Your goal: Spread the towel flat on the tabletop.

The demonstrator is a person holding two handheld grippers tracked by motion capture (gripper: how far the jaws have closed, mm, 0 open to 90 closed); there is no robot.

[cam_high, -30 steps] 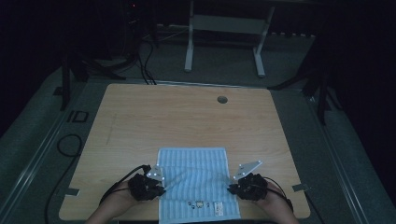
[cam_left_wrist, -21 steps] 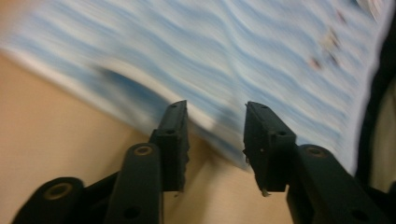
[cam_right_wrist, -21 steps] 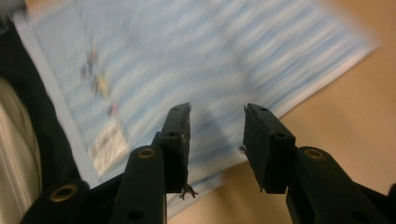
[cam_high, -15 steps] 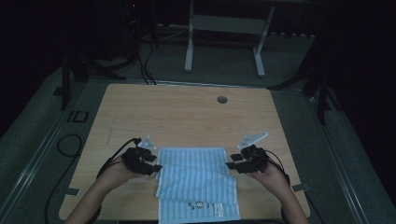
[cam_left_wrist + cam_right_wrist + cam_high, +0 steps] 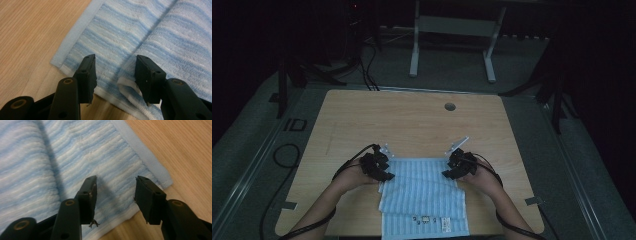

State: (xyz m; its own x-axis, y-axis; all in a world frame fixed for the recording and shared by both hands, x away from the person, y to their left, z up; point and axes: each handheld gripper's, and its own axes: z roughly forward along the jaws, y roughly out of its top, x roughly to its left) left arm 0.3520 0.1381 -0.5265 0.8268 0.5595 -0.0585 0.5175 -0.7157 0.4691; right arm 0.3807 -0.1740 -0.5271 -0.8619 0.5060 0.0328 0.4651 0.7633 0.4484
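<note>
Here, low in the frame, the left gripper (image 5: 384,169) and right gripper (image 5: 452,167) stand half open, jaws just parted, holding nothing, over the striped towel's (image 5: 424,192) far corners on the table (image 5: 412,120).

The blue and white striped terry-cloth towel (image 5: 155,37) has a soft, looped, slightly rough pile, and its plain light-blue woven border (image 5: 75,32) looks flatter and smoother. The light-brown wooden table top (image 5: 412,120) shows a fine straight grain with a matt, smooth finish. The black plastic jaws of the left gripper (image 5: 115,75) and of the right gripper (image 5: 115,195) look matt, with small brass-coloured metal rivets.
</note>
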